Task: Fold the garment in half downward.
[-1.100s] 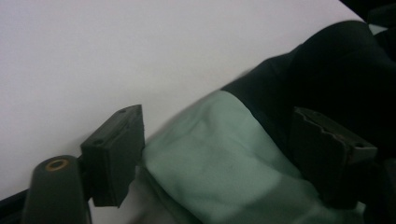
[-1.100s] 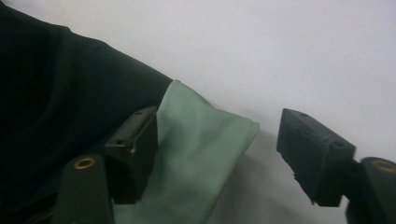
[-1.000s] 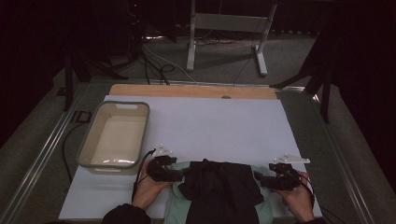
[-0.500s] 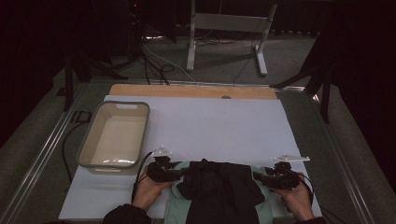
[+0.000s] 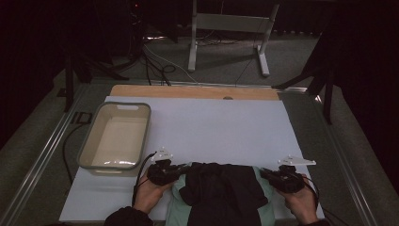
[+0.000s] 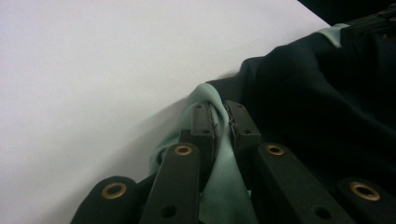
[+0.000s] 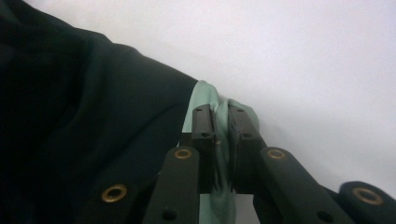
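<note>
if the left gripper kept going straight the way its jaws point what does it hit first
The left gripper, shut on the mint green cloth, points at bare white table cover; the way looks free, though depth is unclear.

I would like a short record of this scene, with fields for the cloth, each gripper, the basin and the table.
cloth: mint green cloth with a dark garment on top, at the near table edge
left gripper: shut on the cloth's left edge
right gripper: shut on the cloth's right edge
basin: beige basin, nothing seen inside, far left of the cloth, apart from it
table: white sheet over a wooden top
</note>
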Demonstrator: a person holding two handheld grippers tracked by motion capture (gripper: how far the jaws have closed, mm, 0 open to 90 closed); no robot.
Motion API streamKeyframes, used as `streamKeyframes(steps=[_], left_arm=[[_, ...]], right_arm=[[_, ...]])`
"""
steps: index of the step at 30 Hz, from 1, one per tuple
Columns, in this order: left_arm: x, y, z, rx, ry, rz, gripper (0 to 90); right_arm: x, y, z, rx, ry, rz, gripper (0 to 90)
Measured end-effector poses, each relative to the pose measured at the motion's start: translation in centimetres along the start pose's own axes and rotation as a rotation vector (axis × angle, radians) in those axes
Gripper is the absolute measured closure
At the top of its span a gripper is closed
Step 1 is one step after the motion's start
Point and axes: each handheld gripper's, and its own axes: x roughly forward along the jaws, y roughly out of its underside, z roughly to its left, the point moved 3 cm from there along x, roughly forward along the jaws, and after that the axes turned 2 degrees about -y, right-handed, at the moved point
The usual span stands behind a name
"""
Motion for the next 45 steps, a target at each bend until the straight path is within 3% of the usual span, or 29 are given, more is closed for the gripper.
streamKeyframes(steps=[13, 19, 26, 45], left_arm=[[0.6, -0.8, -0.7, -0.002, -0.002, -0.024, 84.7], [0.9, -1.1, -0.1, -0.034, -0.011, -0.038, 84.8], [1.0, -2.1, 0.0, -0.018, -0.041, -0.045, 84.9], [1.6, -4.2, 1.5, -0.025, -0.125, -0.068, 85.0]], right_arm=[[-0.4, -0.5, -1.2, 0.018, 0.079, -0.045, 85.0], [-0.3, -1.2, -1.5, 0.024, 0.09, -0.064, 85.1], [0.2, -2.3, -1.6, 0.016, 0.11, -0.076, 85.1], [2.3, -5.4, -2.0, 0.018, 0.133, -0.093, 85.2]])
